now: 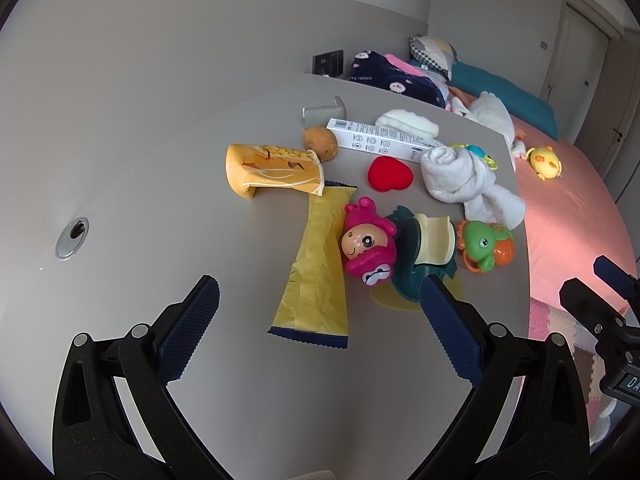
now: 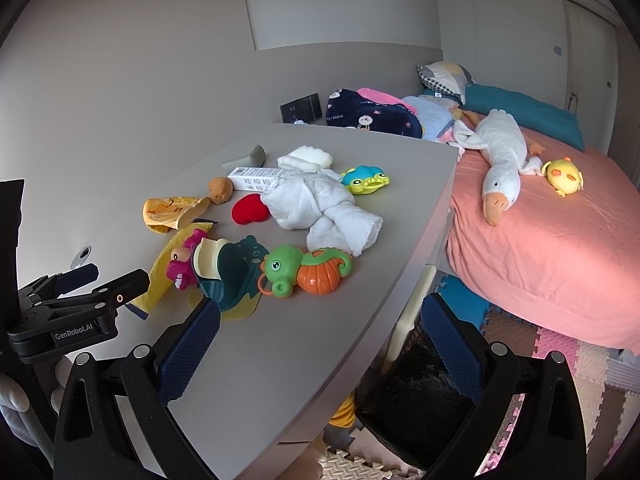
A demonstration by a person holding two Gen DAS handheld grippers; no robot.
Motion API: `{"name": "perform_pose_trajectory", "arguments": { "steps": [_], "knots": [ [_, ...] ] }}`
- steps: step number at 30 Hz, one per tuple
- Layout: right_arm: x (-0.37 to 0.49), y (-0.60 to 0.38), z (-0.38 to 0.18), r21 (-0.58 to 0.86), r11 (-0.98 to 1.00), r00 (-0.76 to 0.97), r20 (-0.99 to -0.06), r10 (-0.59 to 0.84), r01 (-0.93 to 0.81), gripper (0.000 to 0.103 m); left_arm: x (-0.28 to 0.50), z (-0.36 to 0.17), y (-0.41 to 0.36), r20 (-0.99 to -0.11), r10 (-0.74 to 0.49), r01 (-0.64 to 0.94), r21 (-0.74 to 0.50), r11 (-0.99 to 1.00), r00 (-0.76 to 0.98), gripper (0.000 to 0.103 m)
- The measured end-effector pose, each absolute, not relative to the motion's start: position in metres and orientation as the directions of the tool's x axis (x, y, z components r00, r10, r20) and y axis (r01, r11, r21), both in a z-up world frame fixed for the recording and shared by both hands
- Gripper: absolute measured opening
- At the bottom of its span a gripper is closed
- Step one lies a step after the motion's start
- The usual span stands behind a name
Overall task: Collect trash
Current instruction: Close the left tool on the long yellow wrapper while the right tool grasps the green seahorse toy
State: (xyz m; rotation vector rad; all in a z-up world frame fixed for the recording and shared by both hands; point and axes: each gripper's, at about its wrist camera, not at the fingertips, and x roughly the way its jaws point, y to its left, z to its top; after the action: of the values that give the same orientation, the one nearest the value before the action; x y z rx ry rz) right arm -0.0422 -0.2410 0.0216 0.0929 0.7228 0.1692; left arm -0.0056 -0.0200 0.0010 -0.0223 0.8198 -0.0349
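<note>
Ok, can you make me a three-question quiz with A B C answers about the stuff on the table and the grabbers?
1. Where is the white goose?
A. on the bed
B. on the table
C. on the floor

2. What colour is the heart cushion?
A. blue
B. red
C. green

3. How is the left gripper?
A. shut on a toy
B. shut on the wrapper
C. open, holding nothing

Answers:
1 A, it lies on the pink bedsheet.
2 B, plainly red.
3 C, its jaws stand wide above the yellow wrapper.
</note>
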Motion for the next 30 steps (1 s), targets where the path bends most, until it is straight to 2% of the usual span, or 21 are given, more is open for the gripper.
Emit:
{"name": "perform_pose_trajectory", "arguments": {
  "steps": [9,14,22,30],
  "knots": [
    [-0.028,-0.236,0.008,0.138,0.981,0.705,-0.682,0.195,-0.137,0.100,0.000,-0.009,-0.020,-0.739,0.011,0.018,0.031,0.999,0.673,0.095],
    [-0.014,-0.225,0.002,0.131,0.975,0.684,-0.696,0.218,-0.177,0.095,0.008,-0.017,-0.006,-0.764,-0.001,0.007,0.004,1.000,0.645,0.081],
    [0.010,-0.208,-0.003,0.088,0.970,0.661,-0.718,0.219,-0.227,0.092,0.024,-0.029,0.004,-0.790,-0.011,0.002,-0.012,1.000,0.613,0.080],
    [0.036,-0.202,-0.014,0.060,0.968,0.623,-0.755,0.203,-0.243,0.080,0.049,-0.035,0.001,-0.809,-0.012,0.014,-0.005,1.000,0.587,0.078]
  ]
}}
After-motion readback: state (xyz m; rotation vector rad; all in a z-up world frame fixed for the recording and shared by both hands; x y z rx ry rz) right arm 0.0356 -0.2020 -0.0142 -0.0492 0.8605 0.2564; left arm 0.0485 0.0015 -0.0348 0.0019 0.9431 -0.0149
